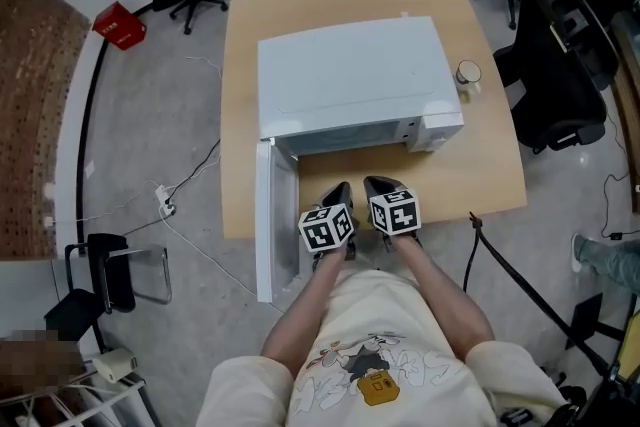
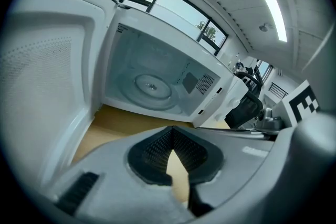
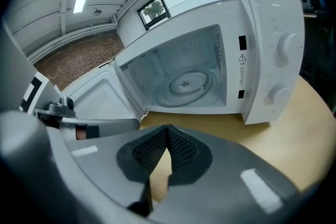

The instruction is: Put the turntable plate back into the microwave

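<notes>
My left tongs (image 2: 172,130) and right tongs (image 3: 167,128) closed, empty, plate (image 2: 152,86) ahead inside the microwave (image 1: 350,75), door (image 1: 265,225) open at left, bare table (image 1: 470,175) rightward

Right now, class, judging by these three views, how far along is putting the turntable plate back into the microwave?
Done, it seems: the turntable plate lies on the floor of the microwave cavity. In hand: nothing; the left gripper and right gripper are shut and empty, in front of the opening. Left: the door stands open, so perhaps closing it.
</notes>
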`<action>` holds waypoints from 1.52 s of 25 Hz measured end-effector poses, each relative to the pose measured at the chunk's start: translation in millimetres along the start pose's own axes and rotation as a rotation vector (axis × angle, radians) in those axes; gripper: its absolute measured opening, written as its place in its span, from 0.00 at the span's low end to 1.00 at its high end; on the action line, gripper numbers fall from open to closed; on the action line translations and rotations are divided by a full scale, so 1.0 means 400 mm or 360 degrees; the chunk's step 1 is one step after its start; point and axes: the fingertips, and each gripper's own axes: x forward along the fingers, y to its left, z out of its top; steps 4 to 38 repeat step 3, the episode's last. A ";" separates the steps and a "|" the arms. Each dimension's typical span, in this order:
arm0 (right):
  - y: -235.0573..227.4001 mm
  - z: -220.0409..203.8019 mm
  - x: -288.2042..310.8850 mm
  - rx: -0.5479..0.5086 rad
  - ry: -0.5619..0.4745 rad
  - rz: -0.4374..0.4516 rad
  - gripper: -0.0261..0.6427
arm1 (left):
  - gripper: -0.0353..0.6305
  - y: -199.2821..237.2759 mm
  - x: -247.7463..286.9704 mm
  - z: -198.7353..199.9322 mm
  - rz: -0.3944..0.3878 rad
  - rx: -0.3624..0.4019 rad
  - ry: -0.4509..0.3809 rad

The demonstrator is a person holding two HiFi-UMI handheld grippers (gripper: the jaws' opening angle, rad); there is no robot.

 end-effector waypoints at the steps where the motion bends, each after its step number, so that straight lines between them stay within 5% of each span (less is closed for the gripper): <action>1: -0.003 0.002 -0.001 0.0001 -0.0003 0.0000 0.05 | 0.05 -0.002 0.001 0.003 -0.0001 0.0001 -0.0001; 38: -0.010 0.005 -0.001 0.0006 -0.0007 0.0000 0.05 | 0.05 -0.008 0.004 0.009 -0.0002 0.0007 -0.0005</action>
